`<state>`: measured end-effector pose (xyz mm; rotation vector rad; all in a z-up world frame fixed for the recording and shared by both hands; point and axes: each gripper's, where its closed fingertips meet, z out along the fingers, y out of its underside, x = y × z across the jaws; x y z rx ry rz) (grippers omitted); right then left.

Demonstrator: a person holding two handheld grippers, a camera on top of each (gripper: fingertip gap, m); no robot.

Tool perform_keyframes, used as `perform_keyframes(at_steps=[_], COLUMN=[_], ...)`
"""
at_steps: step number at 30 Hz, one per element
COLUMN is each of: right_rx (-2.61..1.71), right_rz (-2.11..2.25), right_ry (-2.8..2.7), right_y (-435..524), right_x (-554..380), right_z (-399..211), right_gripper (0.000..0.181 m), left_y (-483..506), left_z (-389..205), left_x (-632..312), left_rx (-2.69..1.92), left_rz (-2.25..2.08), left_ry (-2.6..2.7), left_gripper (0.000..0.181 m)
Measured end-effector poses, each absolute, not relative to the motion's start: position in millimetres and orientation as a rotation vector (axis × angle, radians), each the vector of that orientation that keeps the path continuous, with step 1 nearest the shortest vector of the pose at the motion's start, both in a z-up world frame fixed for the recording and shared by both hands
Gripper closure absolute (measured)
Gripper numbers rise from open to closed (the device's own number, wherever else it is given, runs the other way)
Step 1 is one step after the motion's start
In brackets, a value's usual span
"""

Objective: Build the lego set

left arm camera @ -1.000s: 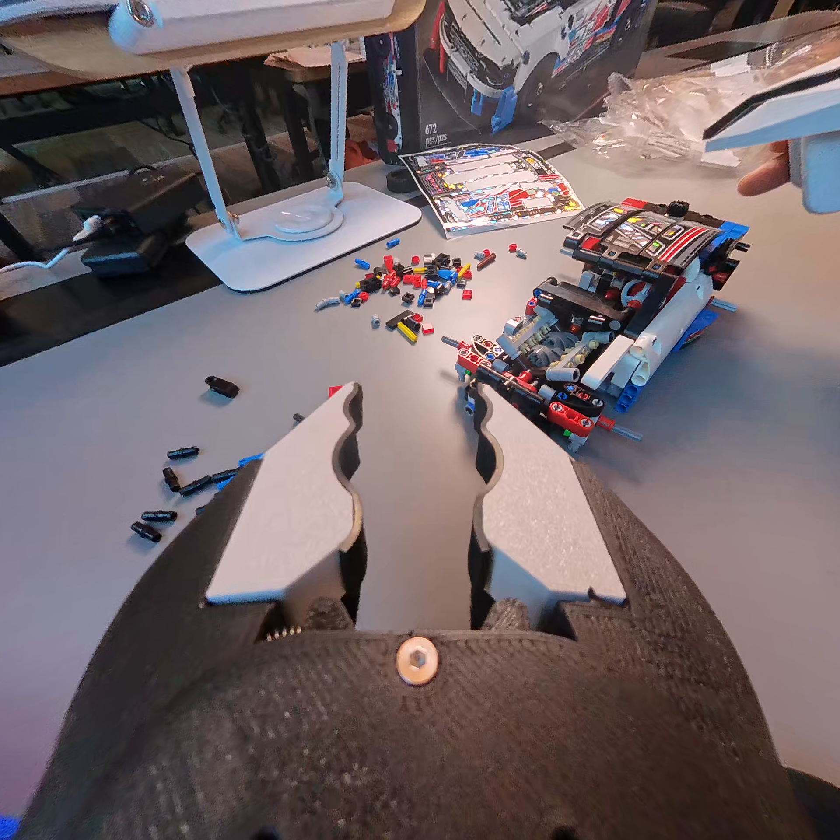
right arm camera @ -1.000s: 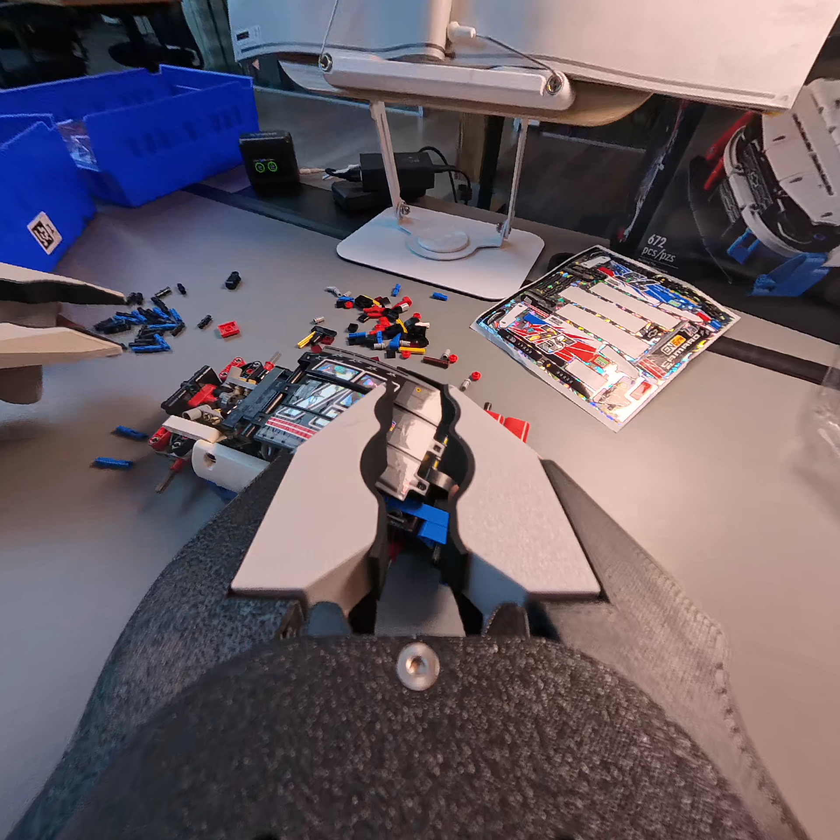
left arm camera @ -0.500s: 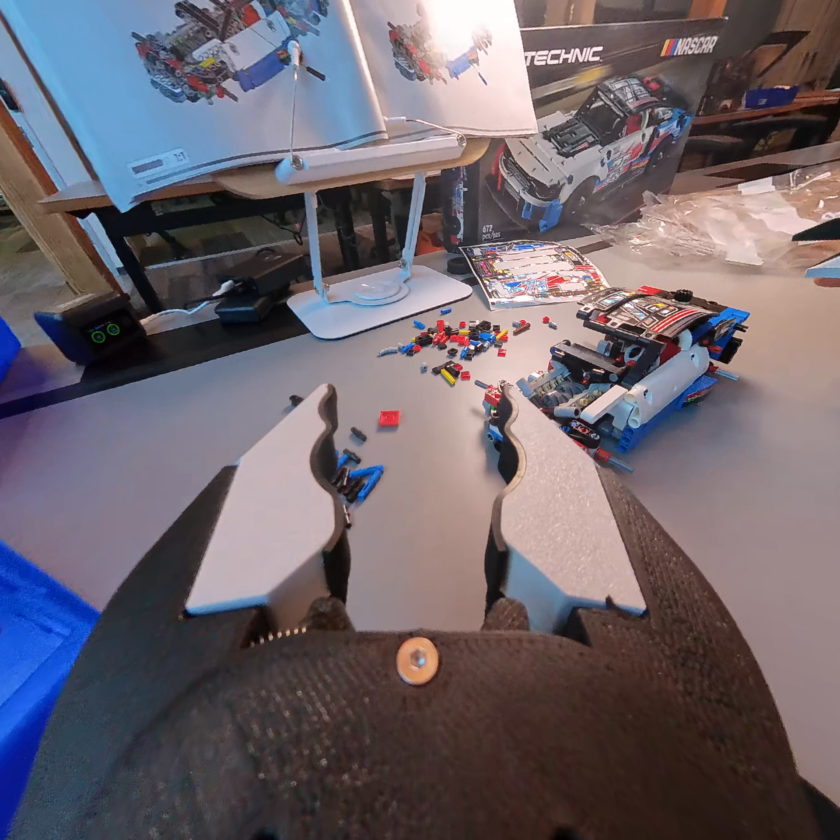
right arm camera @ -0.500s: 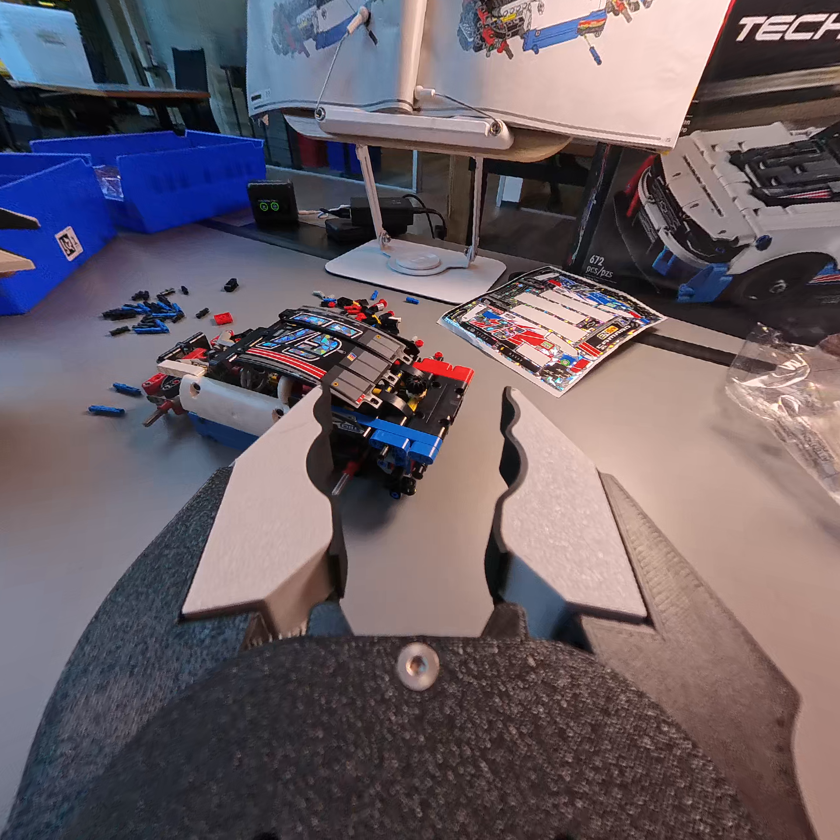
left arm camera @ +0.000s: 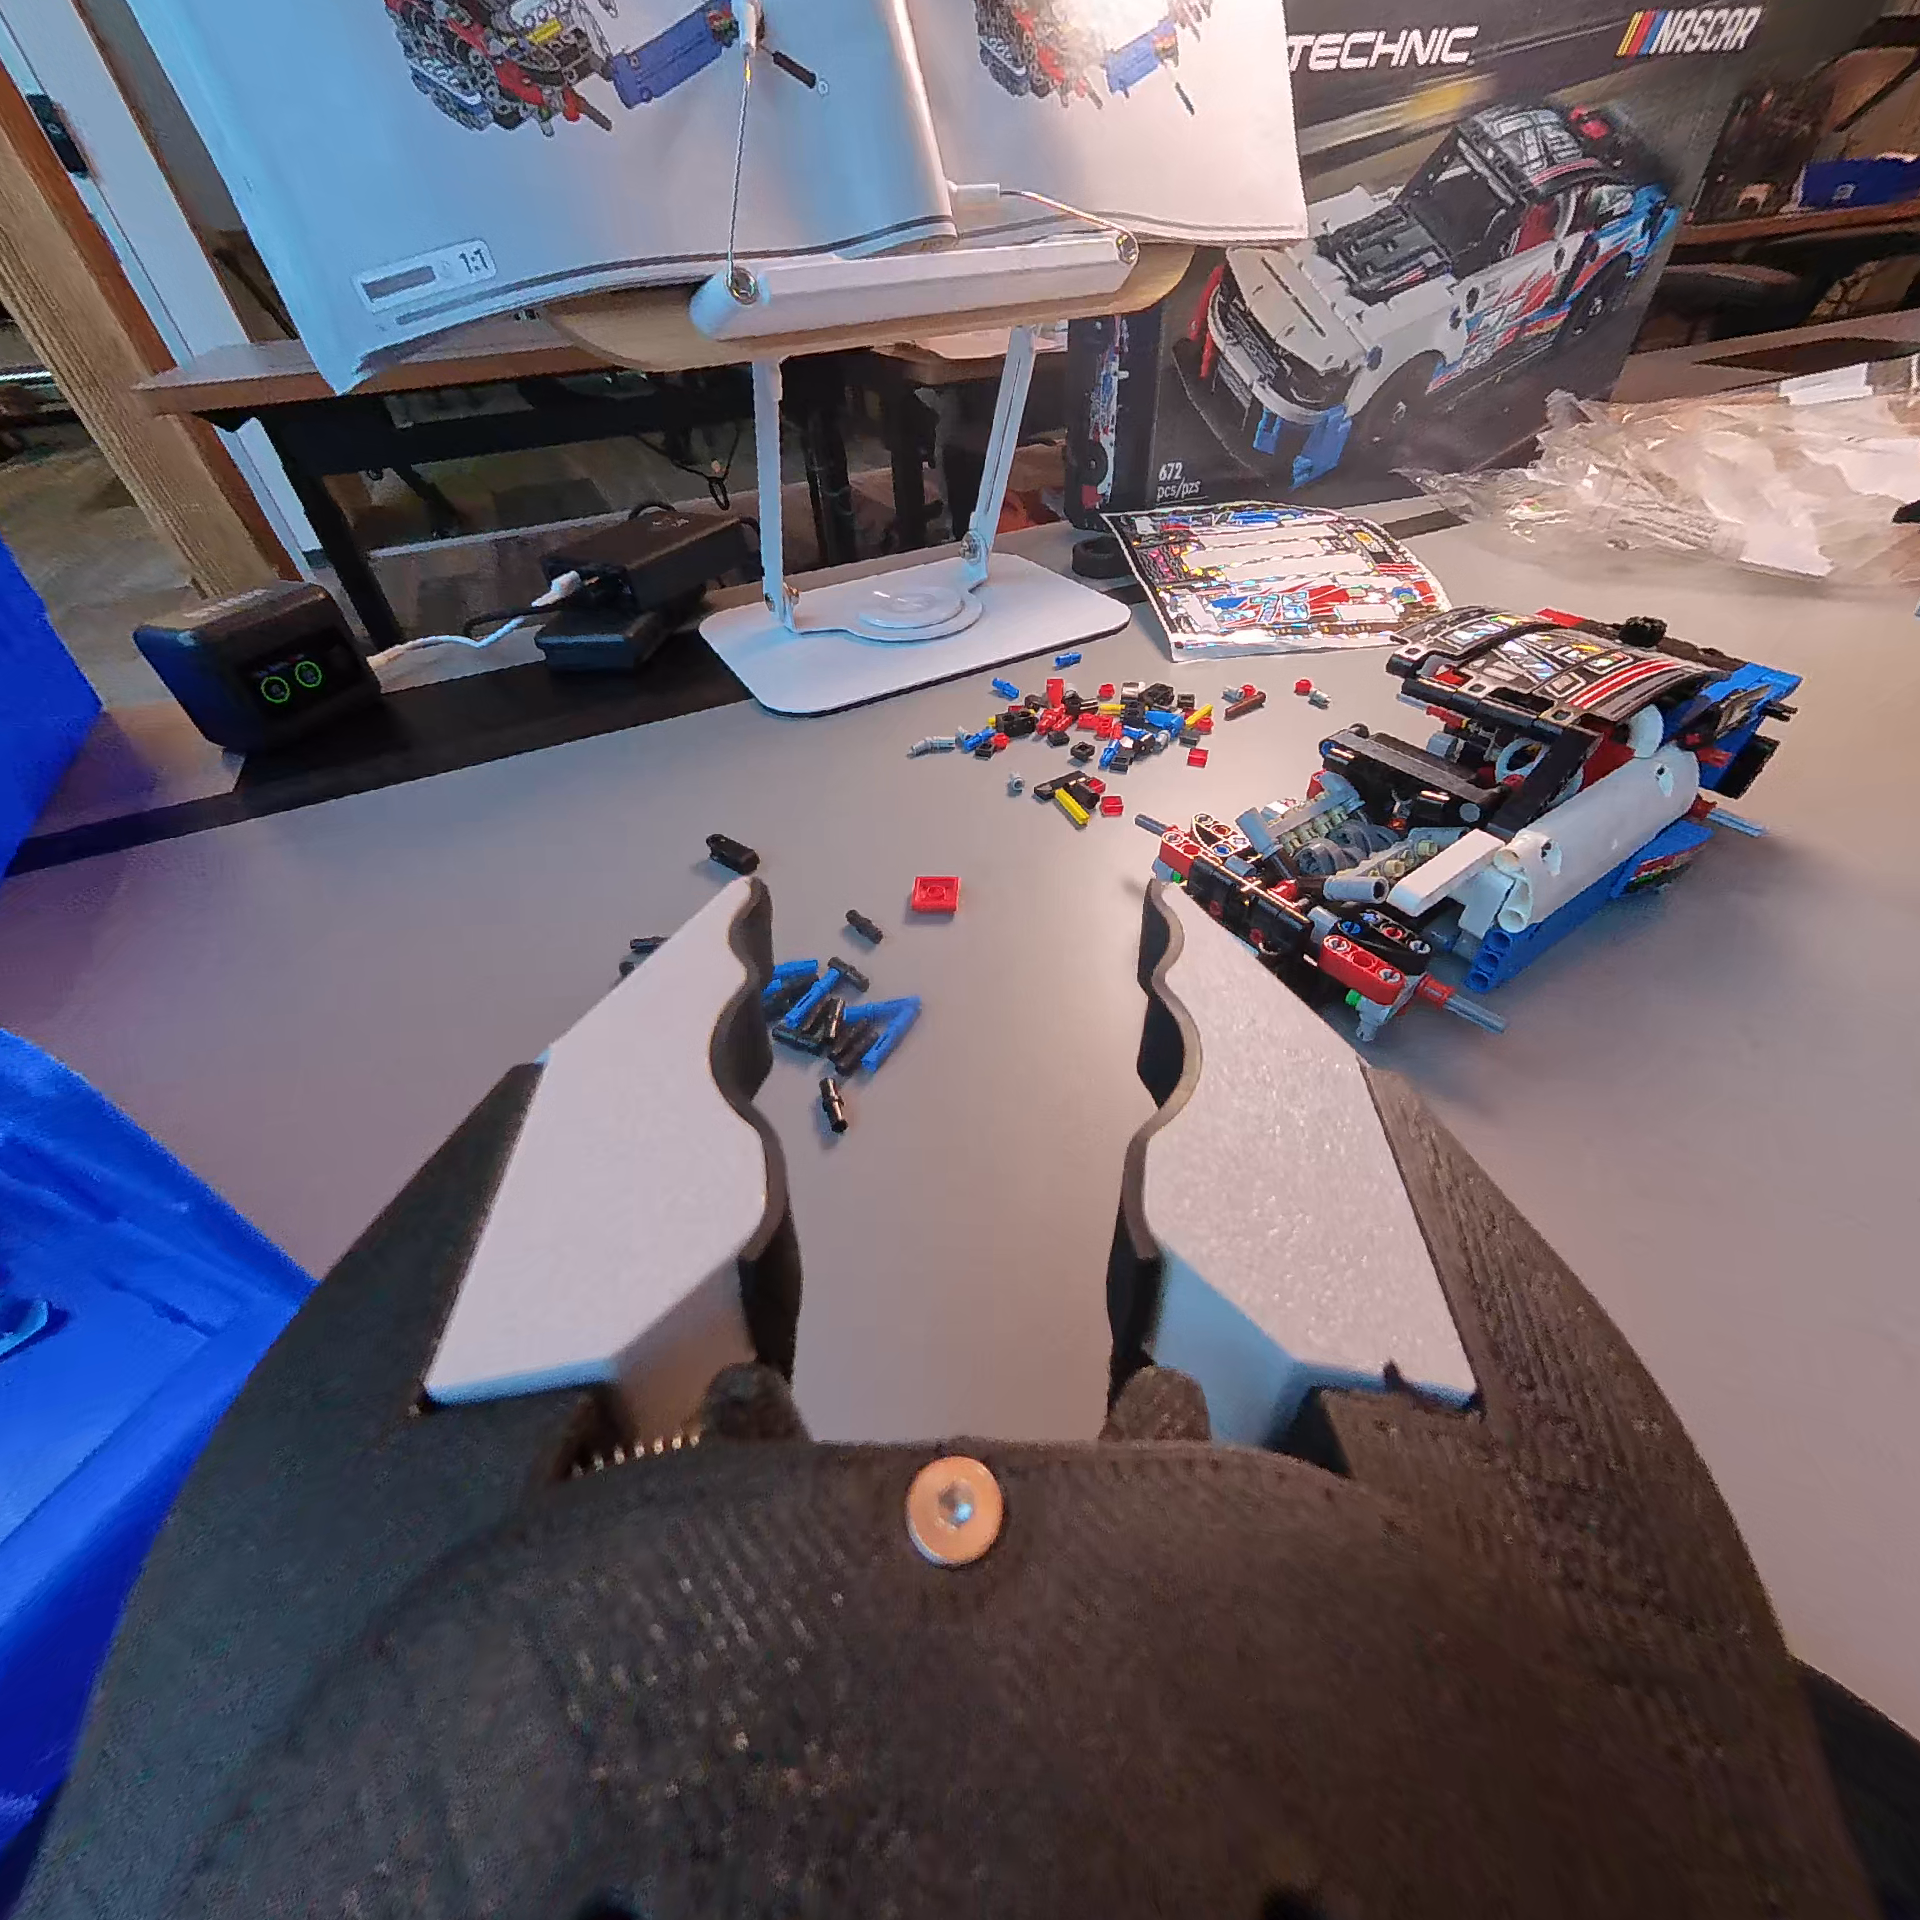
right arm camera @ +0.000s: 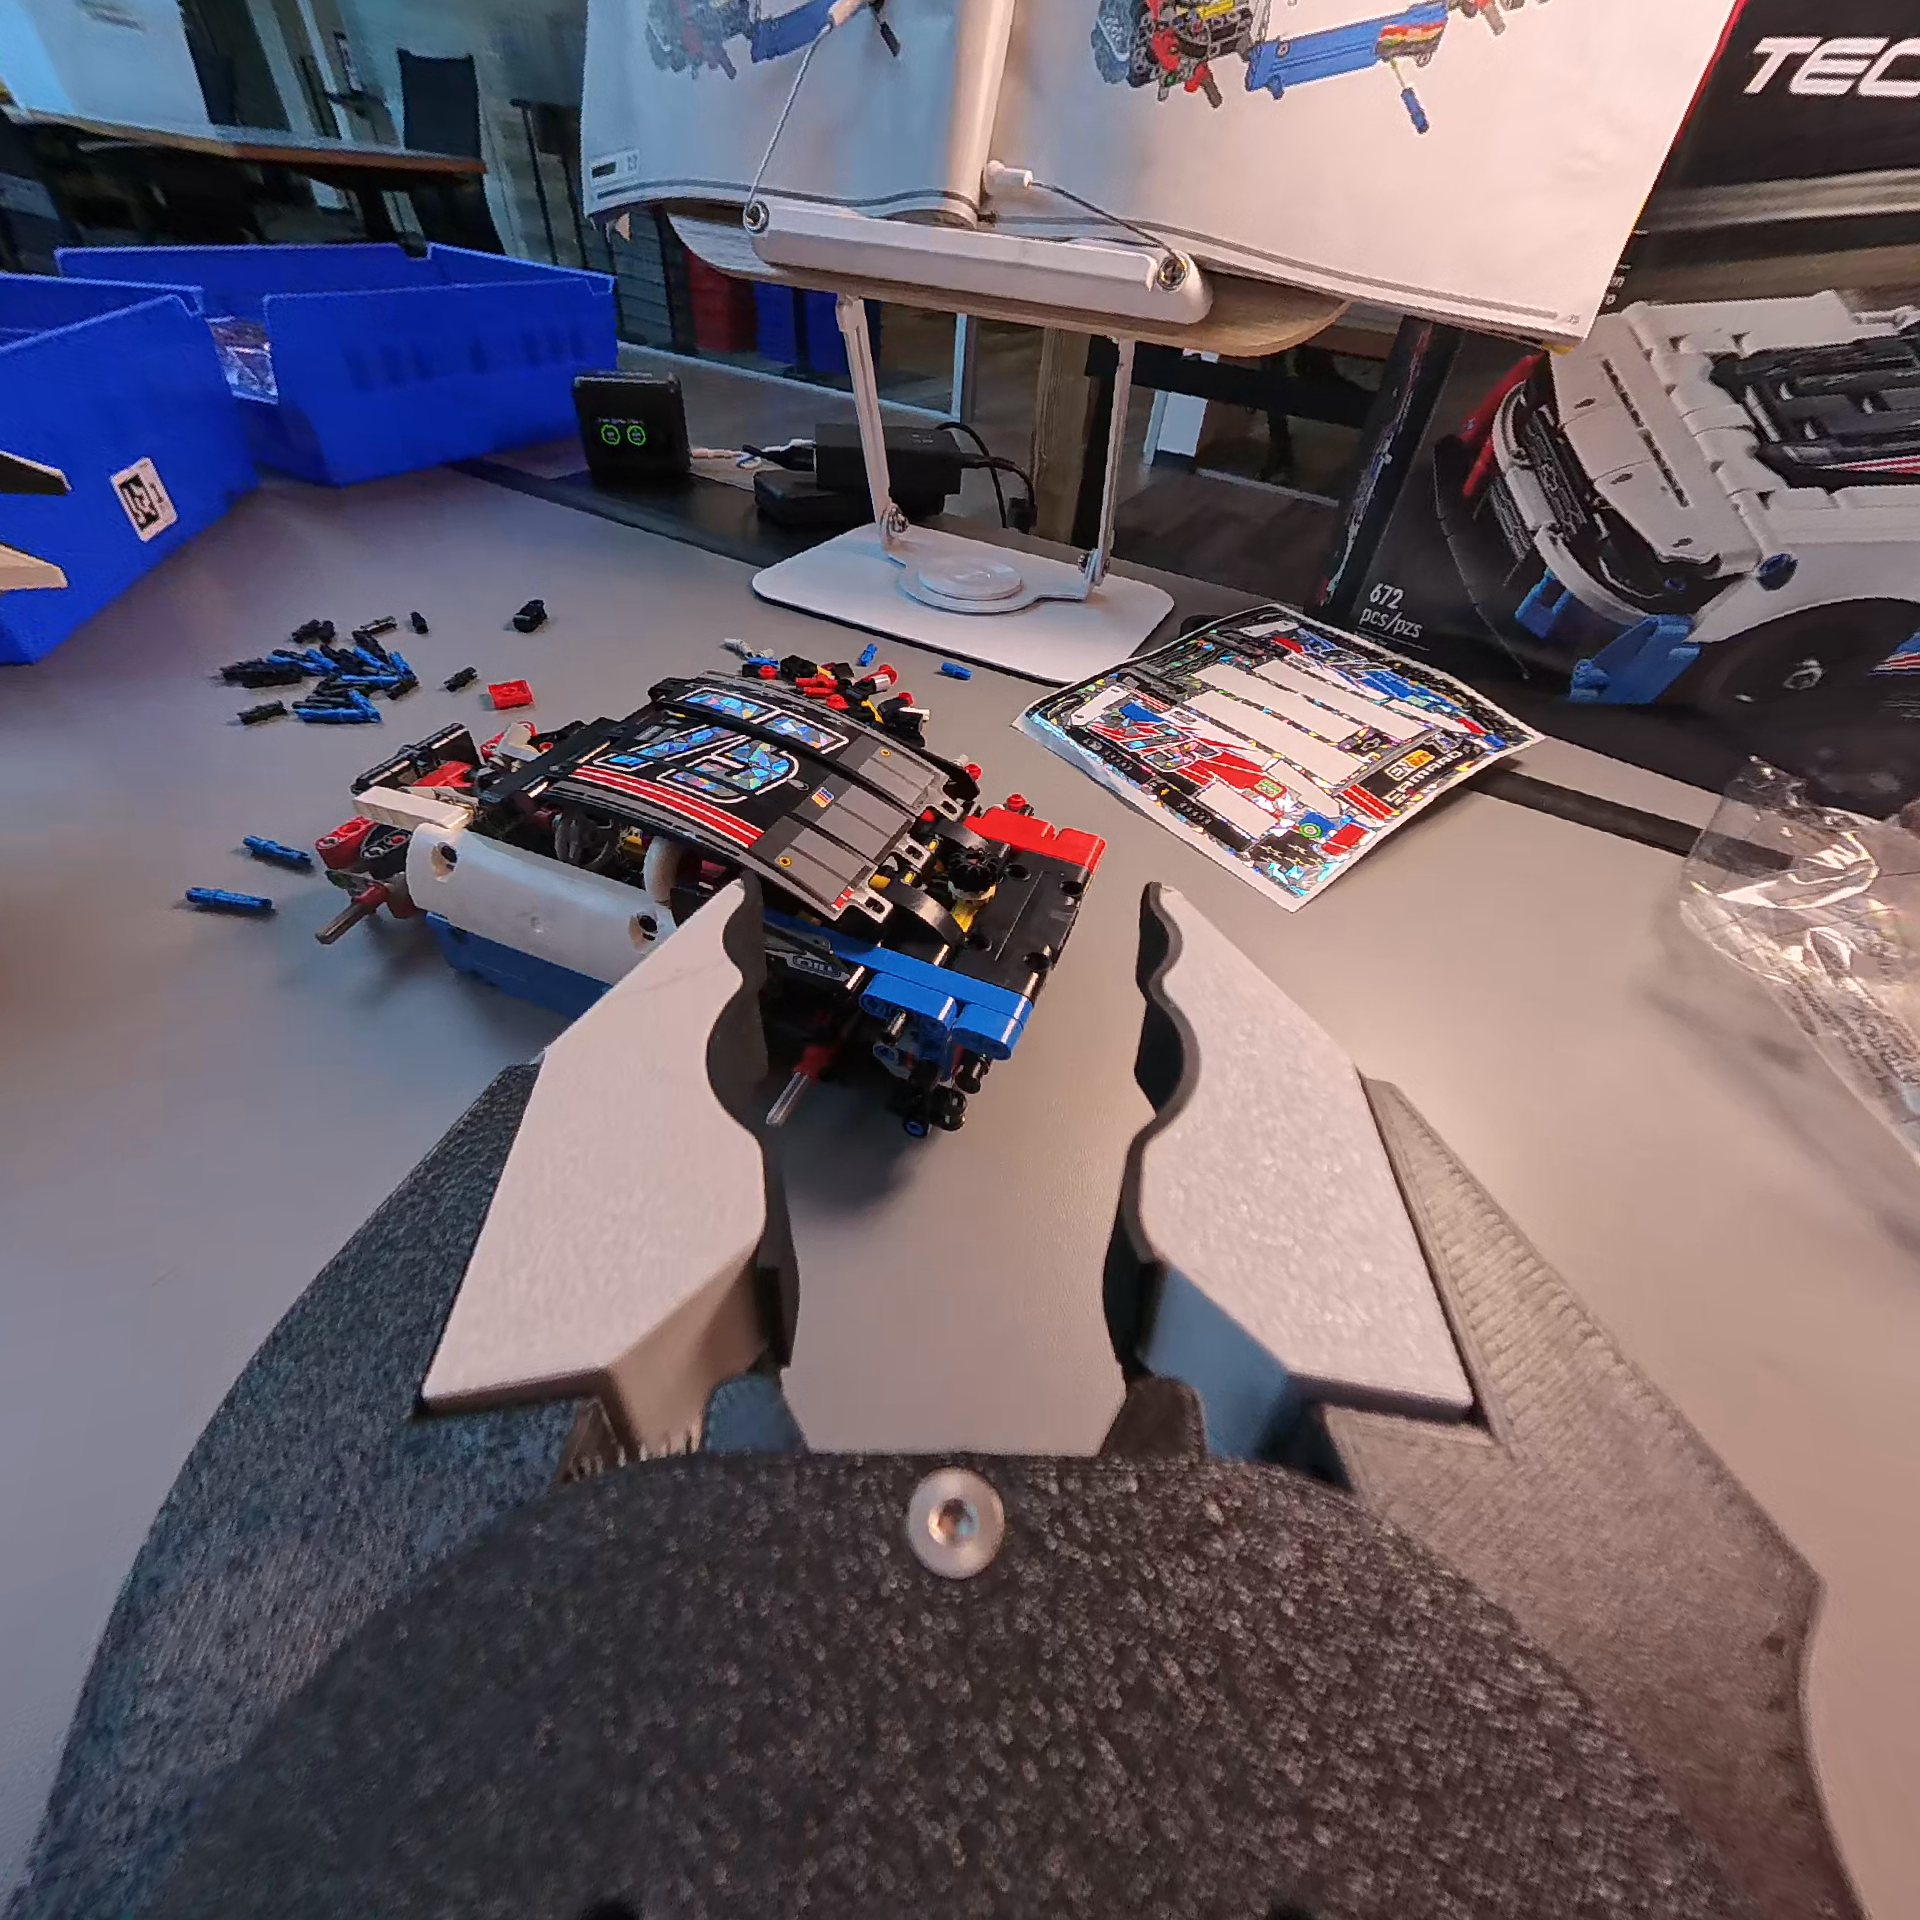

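Observation:
The partly built lego car (left arm camera: 1507, 821) with a black stickered roof, white side and blue base rests on the grey table; it also shows in the right wrist view (right arm camera: 727, 862). My left gripper (left arm camera: 951, 899) is open and empty, held above the table to the car's left, over a heap of blue and black pins (left arm camera: 831, 1013). My right gripper (right arm camera: 940, 904) is open and empty, just behind the car's blue rear end. A pile of small mixed parts (left arm camera: 1091, 727) lies behind the car. A red flat tile (left arm camera: 935, 894) lies alone.
A white book stand (left arm camera: 904, 613) holds the open instruction booklet (left arm camera: 727, 114) at the back. The sticker sheet (right arm camera: 1278, 748), the set's box (left arm camera: 1455, 260) and clear plastic bags (right arm camera: 1829, 935) lie to the right. Blue bins (right arm camera: 343, 353) stand on the left, with a small black device (left arm camera: 260, 665). It is some 15 cm from my left tips to the red flat tile (left arm camera: 935, 894). My right wrist view (right arm camera: 505, 688) looks at it from another angle.
My right gripper let go of the car's rear, opened wide and drew back. My left gripper opened wider and pulled back and up, away from the car's front.

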<state>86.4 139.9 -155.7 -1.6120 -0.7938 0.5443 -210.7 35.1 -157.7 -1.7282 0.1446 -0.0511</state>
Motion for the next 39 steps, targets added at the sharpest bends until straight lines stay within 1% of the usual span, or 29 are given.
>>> perform_keyframes(at_steps=[4, 8, 10, 13, 16, 20, 24, 26, 28, 31, 36, 39], right_rx=[-1.606, -1.632, -1.674, -1.715, -1.697, -1.618, -1.399, -1.276, -1.207, -1.267, -1.456, -1.529], right_rz=[0.537, 0.646, 0.7, 0.836, 1.159, 1.501, 1.517, 1.46, 1.394, 1.472, 1.693, 1.753], right_ry=[-0.814, -0.856, -0.939, -1.143, -1.319, -1.52, -1.748, -1.817, -1.848, -1.88, -1.741, -1.623], right_y=[136, 112, 87, 23, -68, -173, -250, -273, -278, -276, -237, -204], right_x=[83, 59, 34, -23, -82, -126, -146, -151, -158, -158, -149, -137], right_z=[-156, -152, -149, -138, -101, -35, 28, 50, 55, 55, 57, 55], right_gripper=[0.116, 0.131, 0.142, 0.145, 0.146, 0.144, 0.138, 0.136, 0.135, 0.133, 0.129, 0.125], left_y=[36, 37, 37, 39, 40, 39, 39, 39, 40, 40, 40, 42], left_z=[-160, -165, -168, -175, -180, -179, -179, -179, -179, -179, -179, -180], left_x=[-210, -211, -211, -209, -207, -209, -213, -215, -216, -219, -217, -216], left_rx=[-1.737, -1.762, -1.773, -1.801, -1.824, -1.821, -1.82, -1.822, -1.823, -1.821, -1.821, -1.831], left_rz=[-0.048, -0.041, -0.047, -0.061, -0.053, -0.056, -0.078, -0.09, -0.102, -0.12, -0.115, -0.104], left_ry=[0.148, 0.148, 0.143, 0.147, 0.165, 0.159, 0.127, 0.113, 0.101, 0.078, 0.087, 0.09], left_gripper=[0.112, 0.117, 0.119, 0.119, 0.12, 0.123, 0.125, 0.126, 0.126, 0.126, 0.126, 0.128])
